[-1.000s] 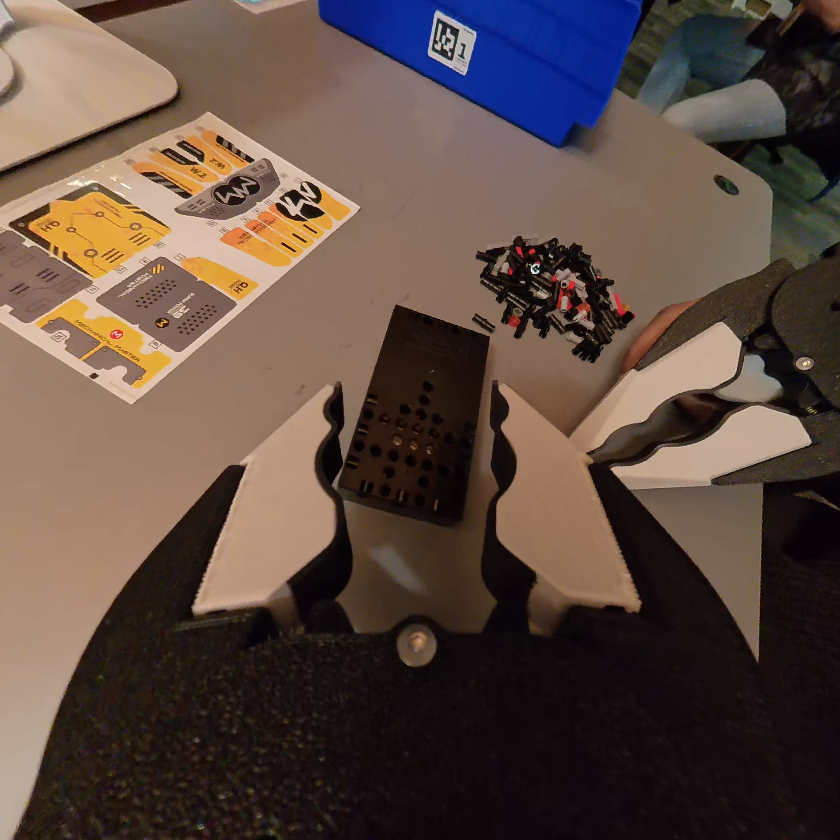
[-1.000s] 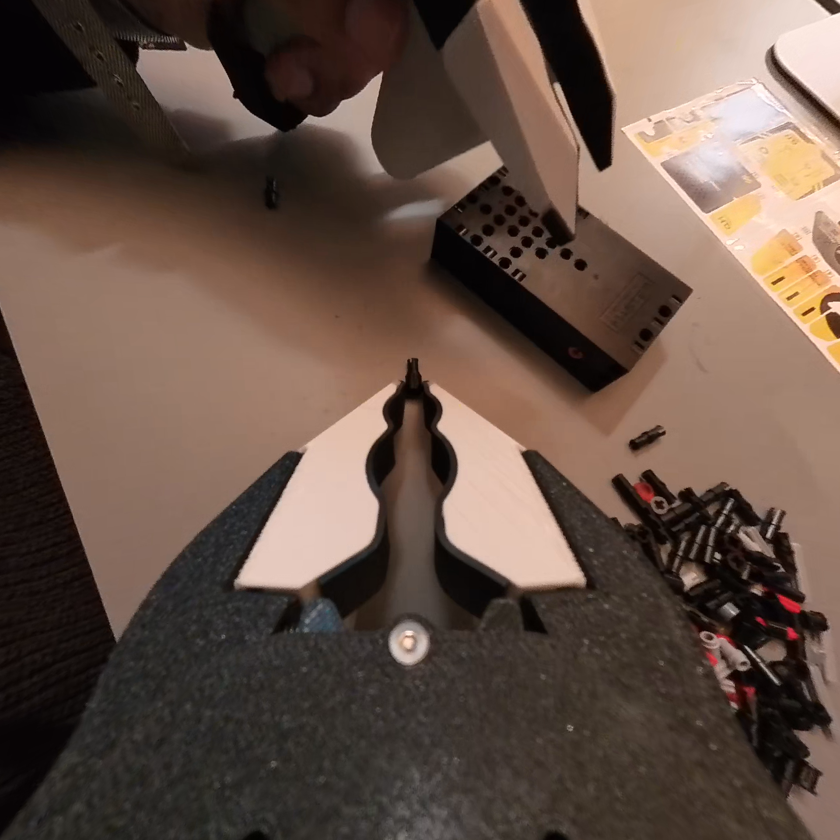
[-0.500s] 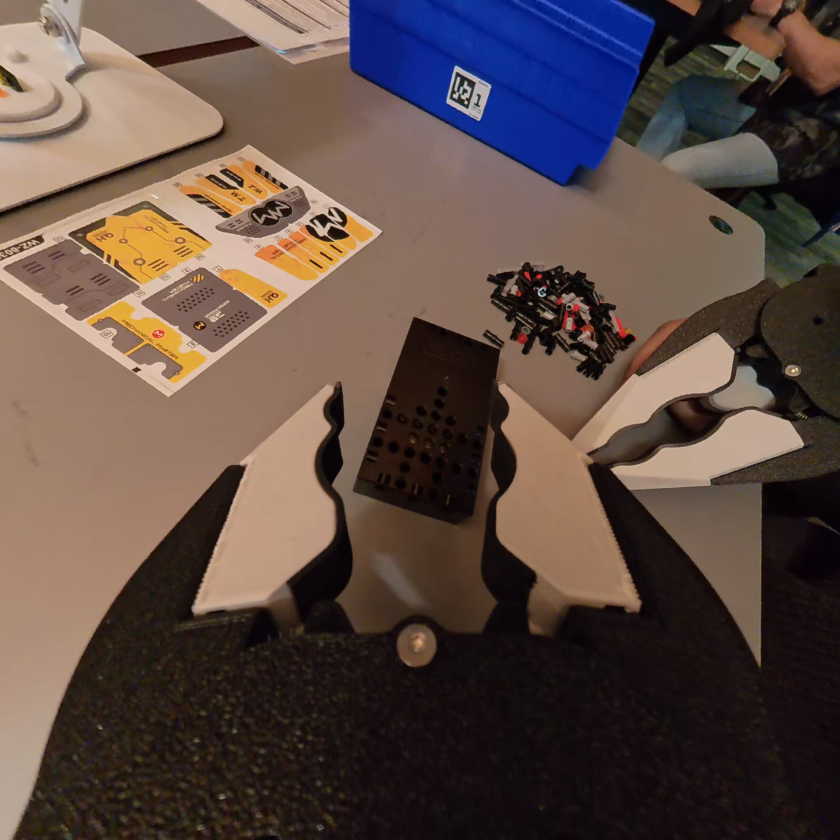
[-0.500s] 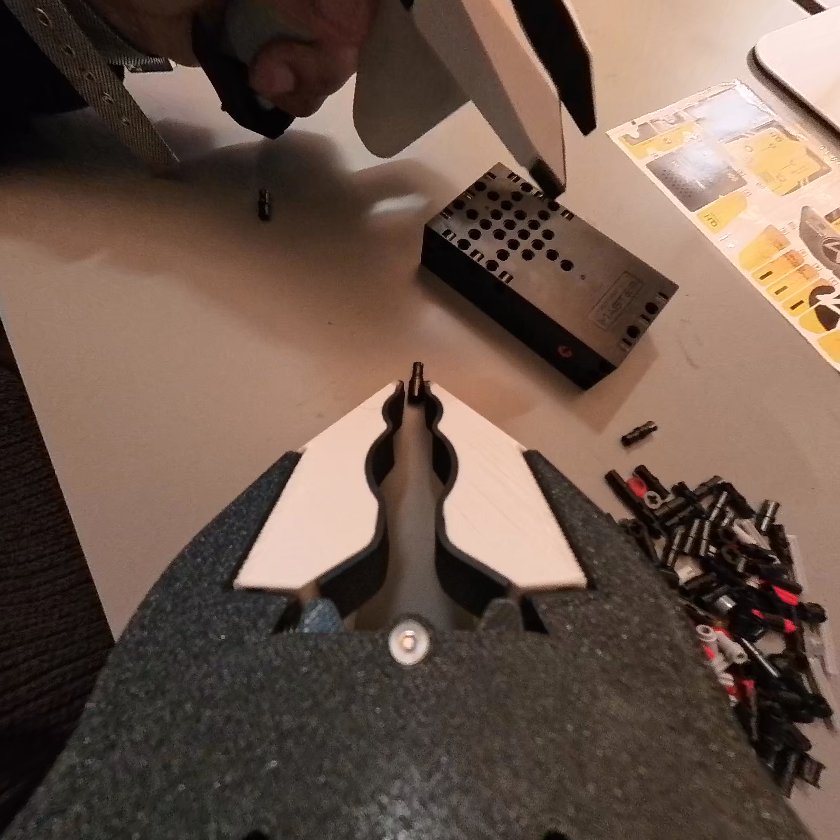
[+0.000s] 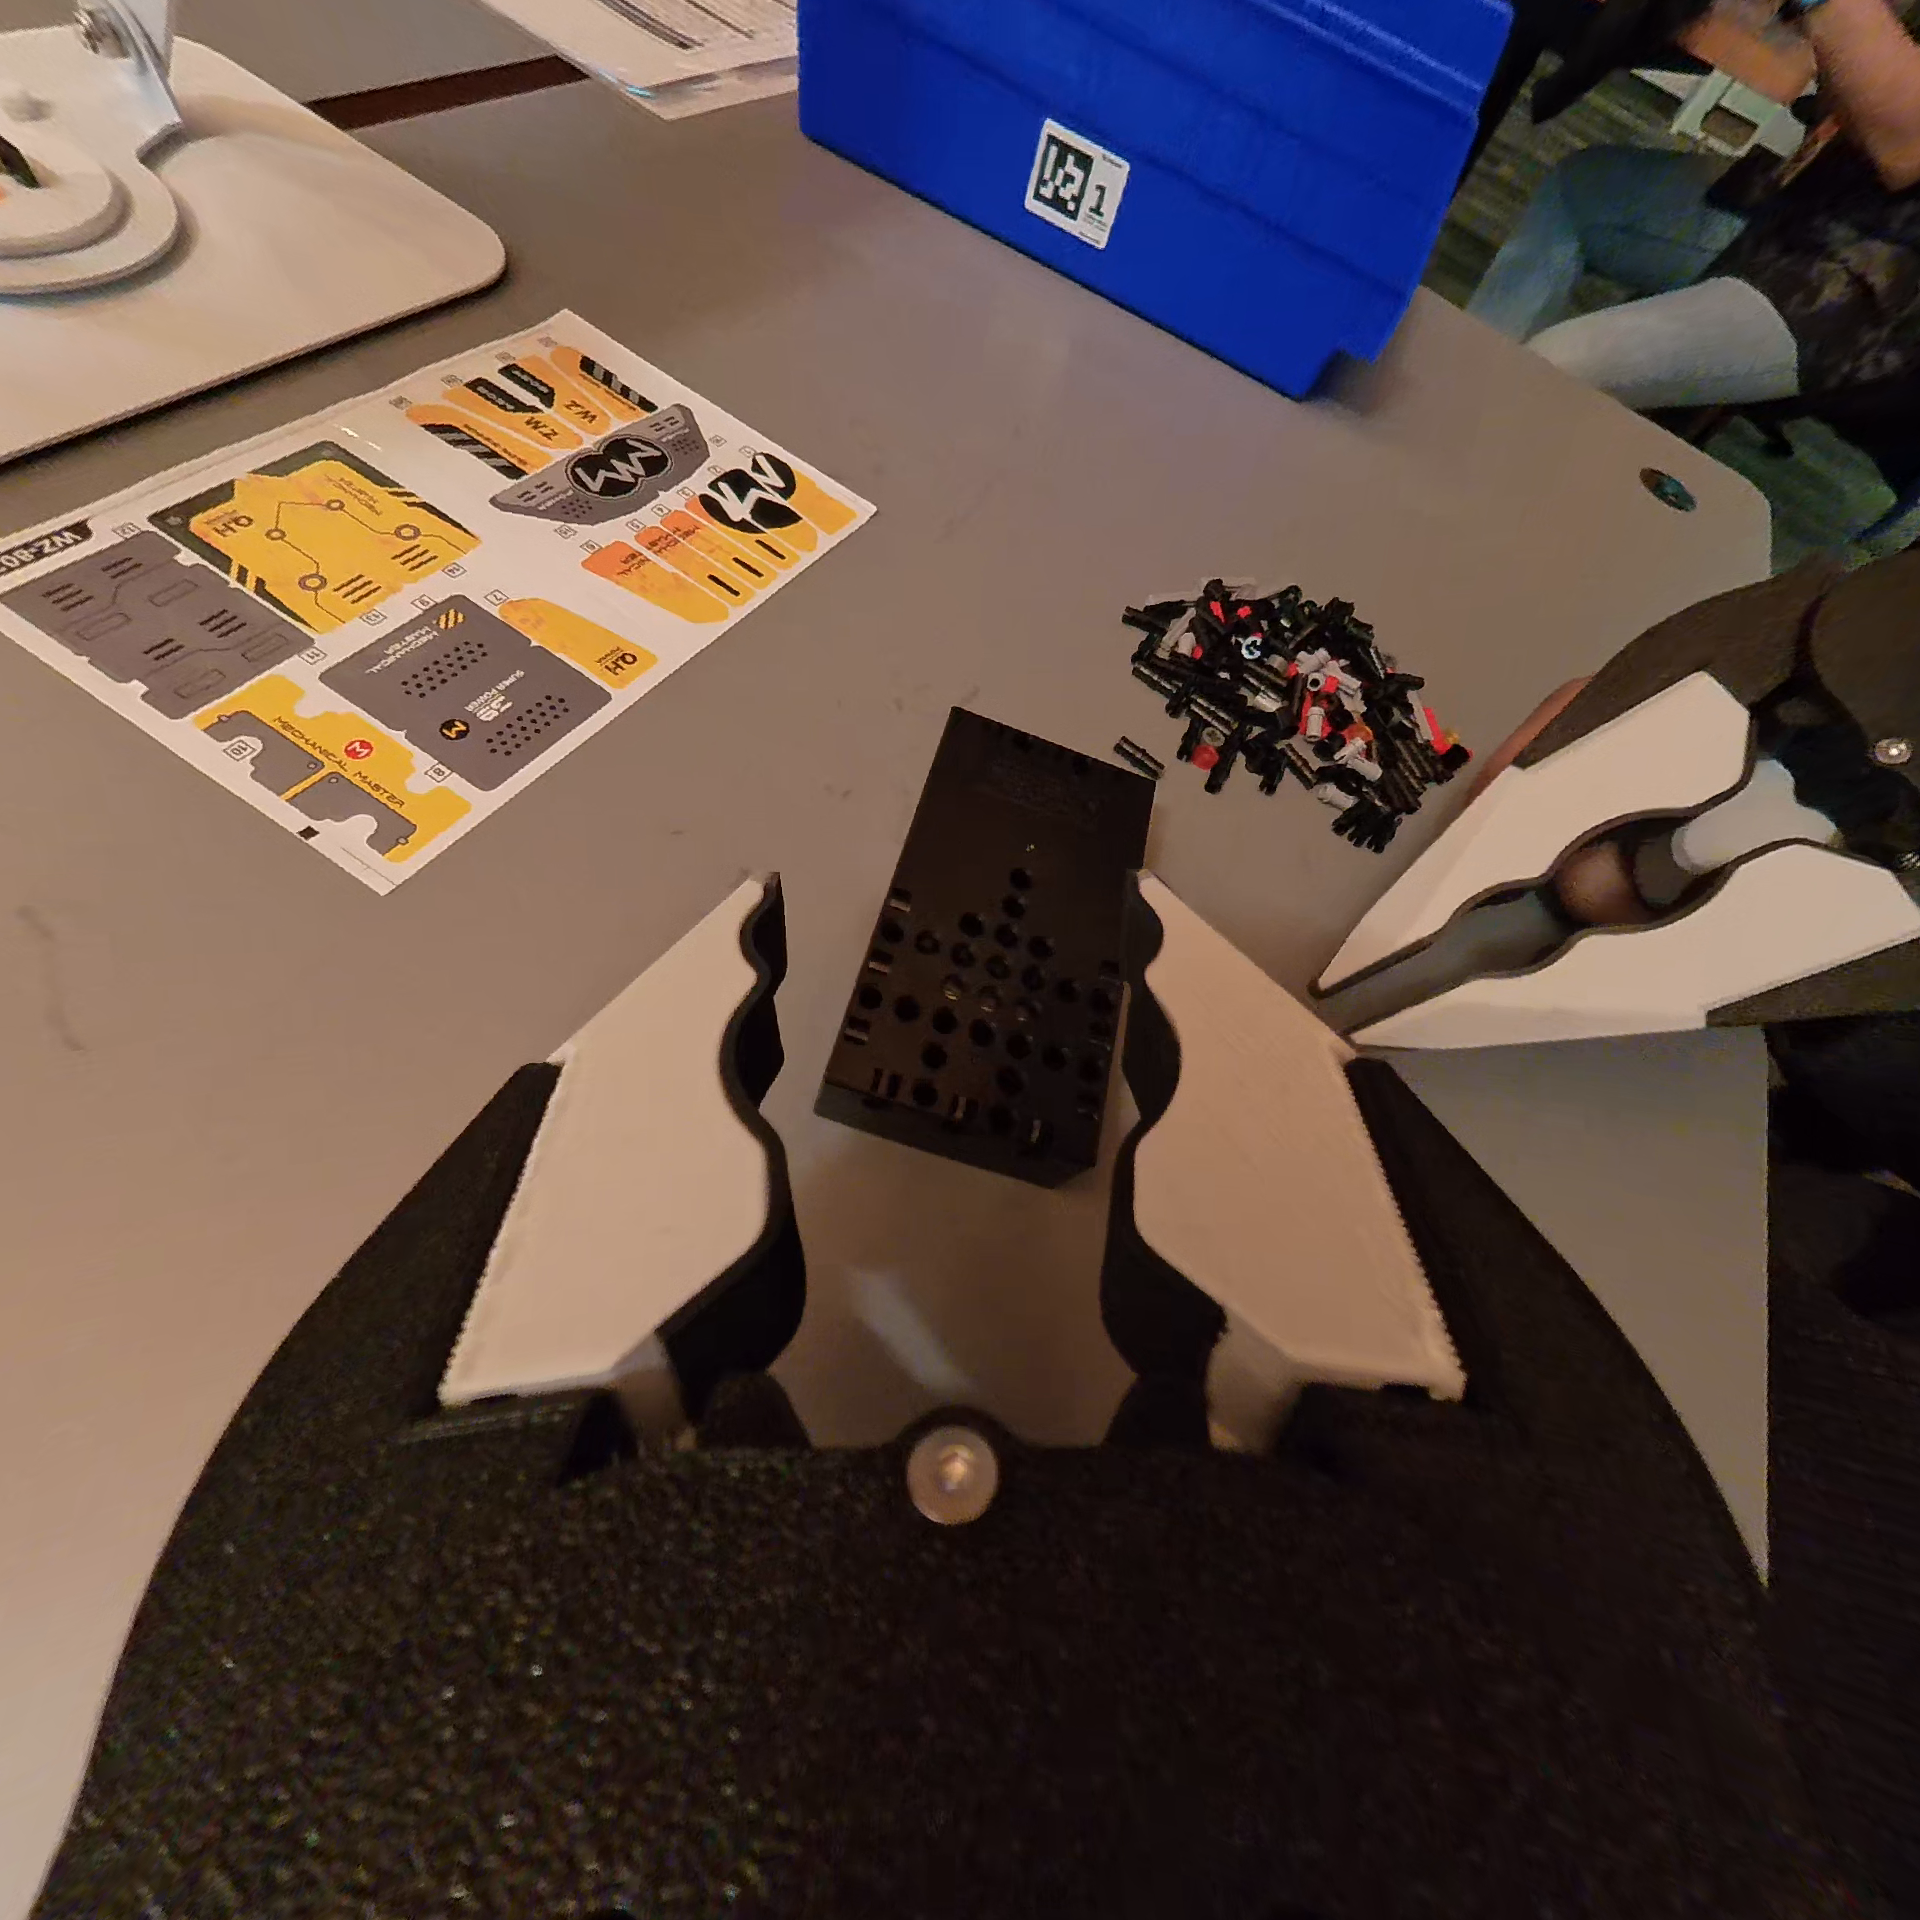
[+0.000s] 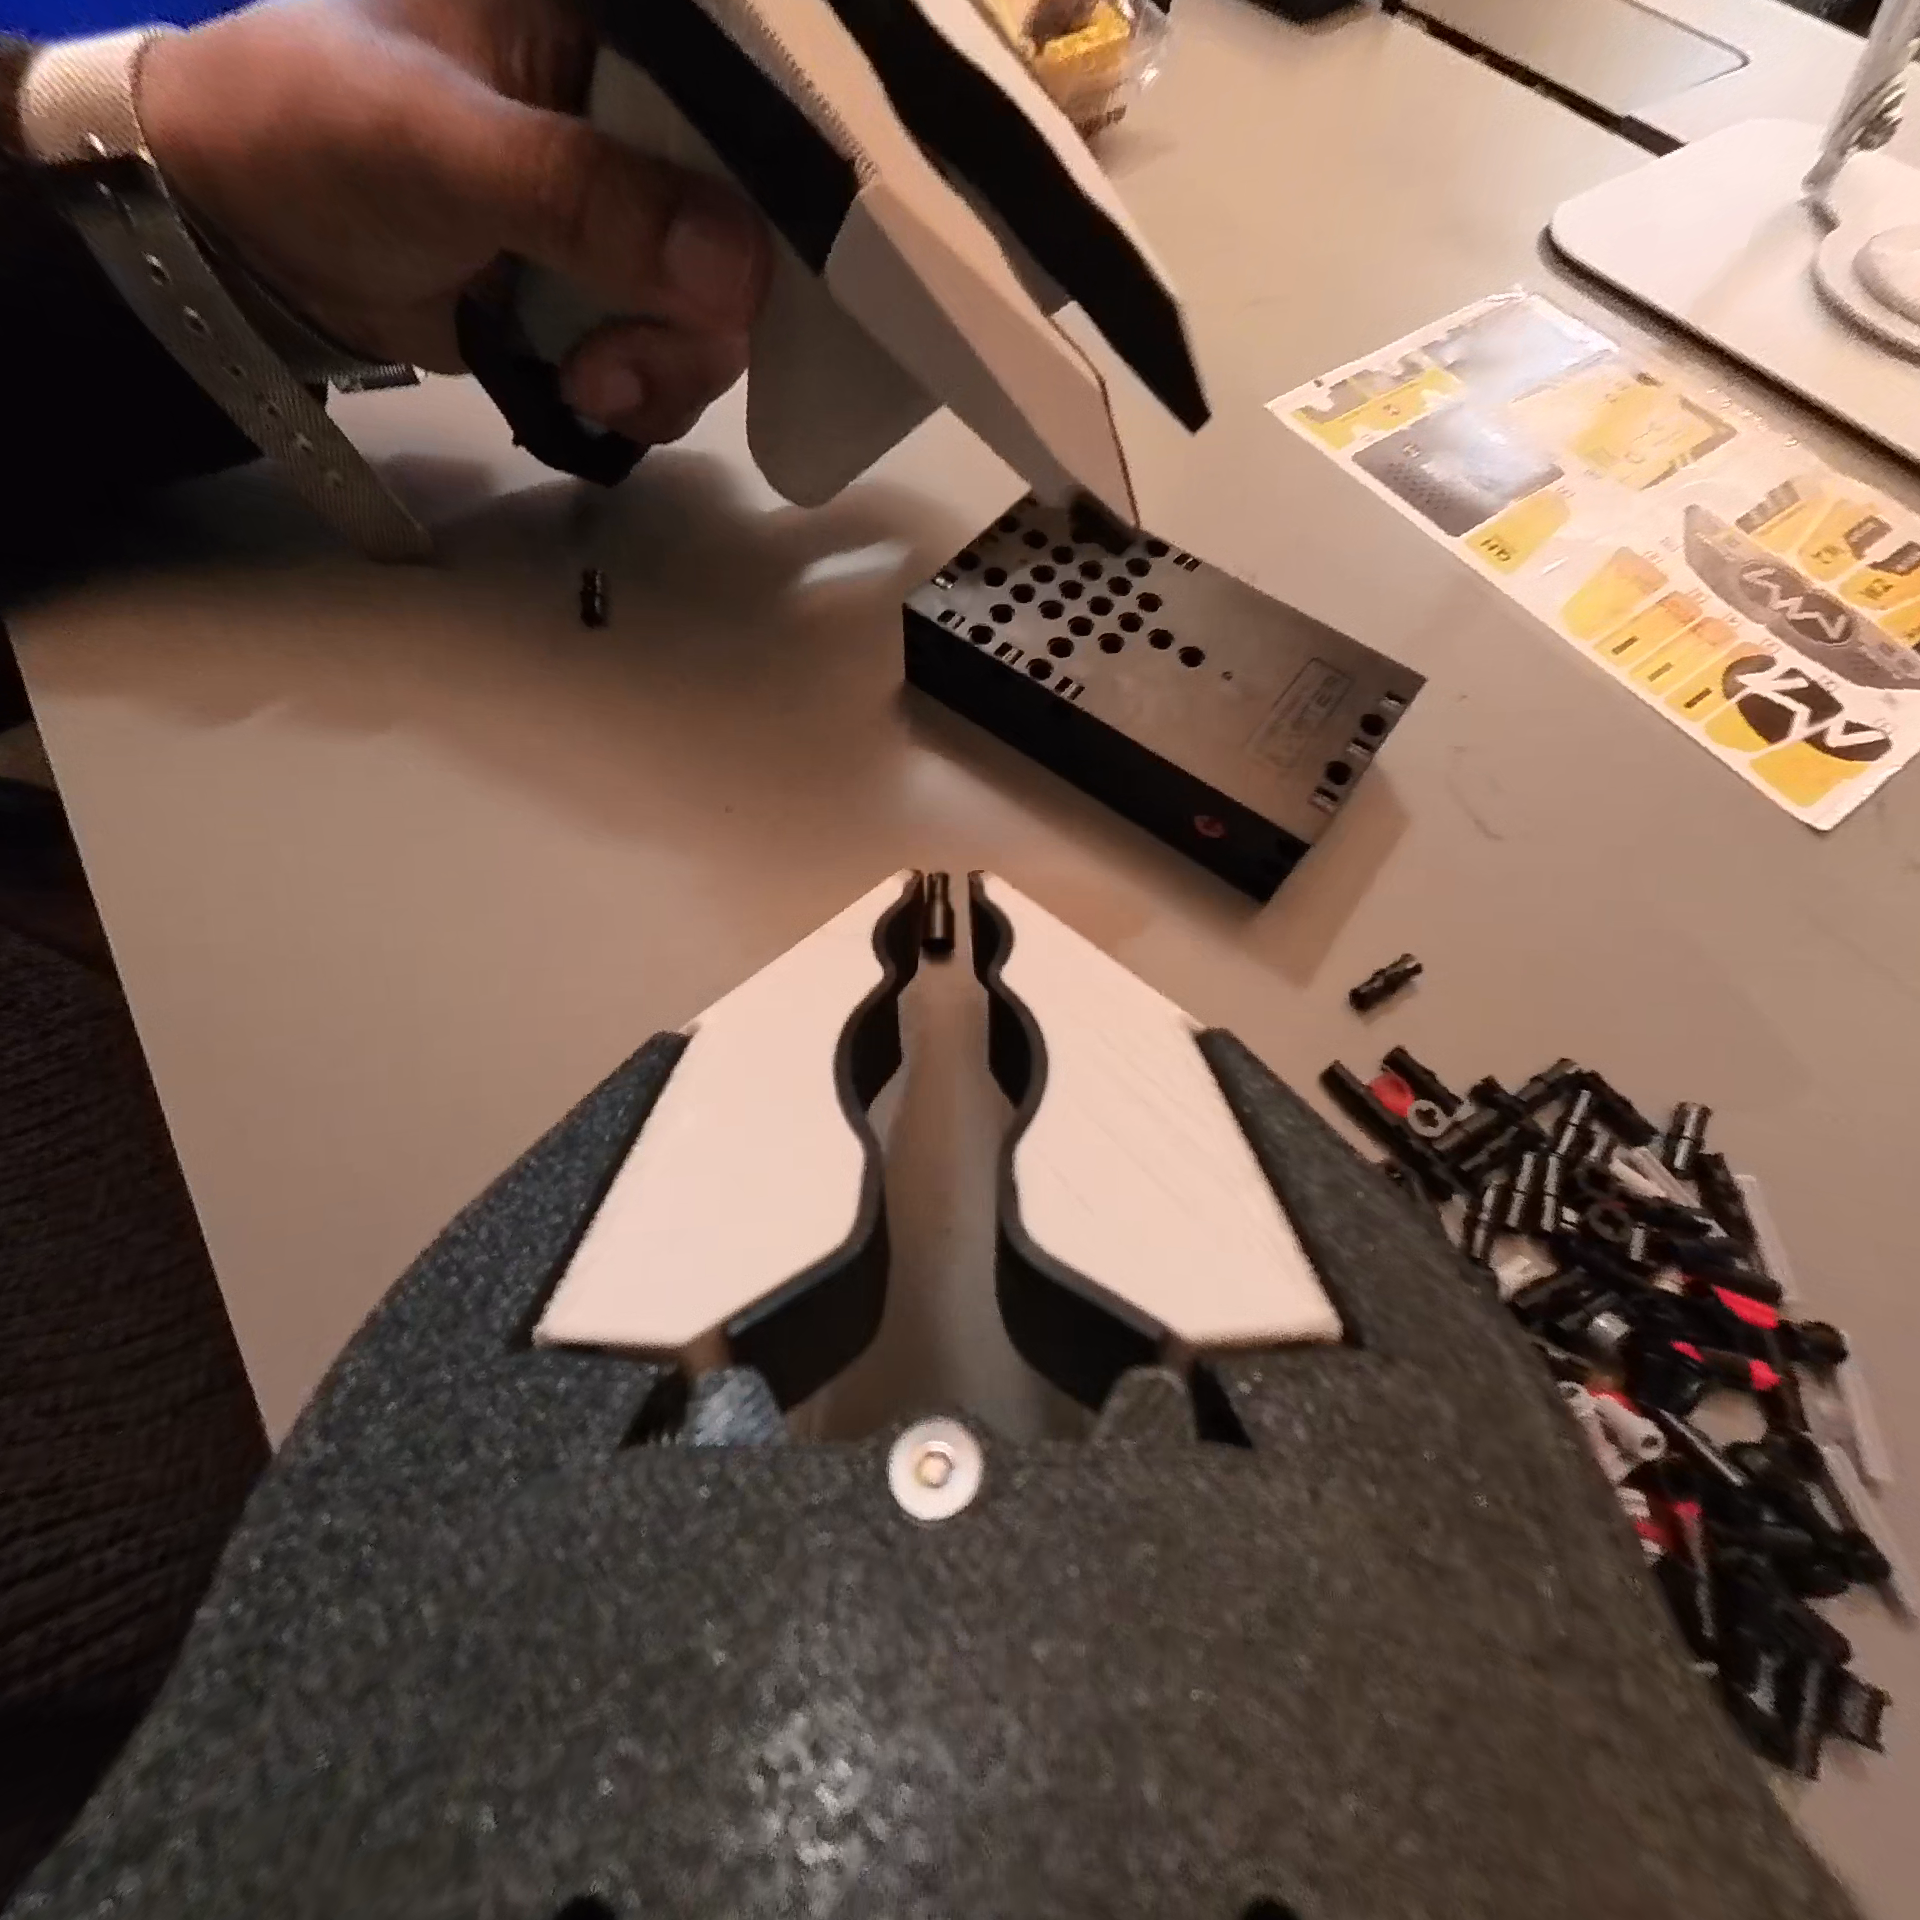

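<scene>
the left claw (image 5: 954, 894) stands spread above one black block (image 5: 997, 966) on the counter (image 5: 935, 436), its far tip hiding a block corner. the right claw (image 6: 943, 883) has a slight gap at the tips, one black pin (image 6: 937, 914) between them, perhaps loose. two stray pins lie apart from the pile (image 6: 1662, 1278).

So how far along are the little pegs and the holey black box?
Done: nothing that shows; every visible hole in the black rectangular perforated block looks empty. In hand: the open left gripper straddles the block, and one small black peg sits at the tips of the right gripper. Left: the heap of black, red and grey pegs beside the block.
</scene>
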Demonstrator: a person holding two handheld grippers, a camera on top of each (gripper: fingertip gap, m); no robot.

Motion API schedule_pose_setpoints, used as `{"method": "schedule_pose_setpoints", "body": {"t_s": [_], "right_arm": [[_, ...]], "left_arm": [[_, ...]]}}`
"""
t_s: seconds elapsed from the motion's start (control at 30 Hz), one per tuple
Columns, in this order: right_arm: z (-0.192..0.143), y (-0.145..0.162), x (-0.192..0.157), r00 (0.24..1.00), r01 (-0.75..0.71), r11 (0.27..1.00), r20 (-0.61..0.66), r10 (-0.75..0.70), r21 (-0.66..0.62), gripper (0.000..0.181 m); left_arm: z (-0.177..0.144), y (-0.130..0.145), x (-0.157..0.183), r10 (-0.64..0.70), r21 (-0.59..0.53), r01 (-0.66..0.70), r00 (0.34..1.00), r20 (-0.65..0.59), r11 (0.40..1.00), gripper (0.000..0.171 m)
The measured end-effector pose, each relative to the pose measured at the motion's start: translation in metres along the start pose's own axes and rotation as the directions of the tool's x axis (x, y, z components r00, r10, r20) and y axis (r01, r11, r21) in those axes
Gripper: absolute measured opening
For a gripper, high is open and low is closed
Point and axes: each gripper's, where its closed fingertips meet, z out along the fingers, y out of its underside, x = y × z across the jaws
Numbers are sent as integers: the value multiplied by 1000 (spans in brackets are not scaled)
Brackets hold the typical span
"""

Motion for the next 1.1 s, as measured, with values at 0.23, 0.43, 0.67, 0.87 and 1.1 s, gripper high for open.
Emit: {"method": "schedule_pose_setpoints", "body": {"t_s": [0.23,0.43,0.67,0.87,1.1], "right_arm": [[-13,-13,13,995,-100,988,-11,101,116,9],[-27,-23,23,988,-141,964,-33,152,227,9],[-36,-28,29,981,-178,940,-26,194,291,9],[-43,-30,35,973,-209,920,-28,231,333,9],[-73,-35,65,907,-373,809,-5,421,454,37]], "left_arm": [[-3,-5,-4,-18,32,18,1000,4,999,64],[-8,-9,-9,-21,58,20,999,27,998,64],[-19,-20,-4,-66,127,70,997,-29,989,64],[-33,-30,1,-61,196,71,996,-59,978,62],[-47,-23,21,-64,253,94,990,-124,963,26]]}}
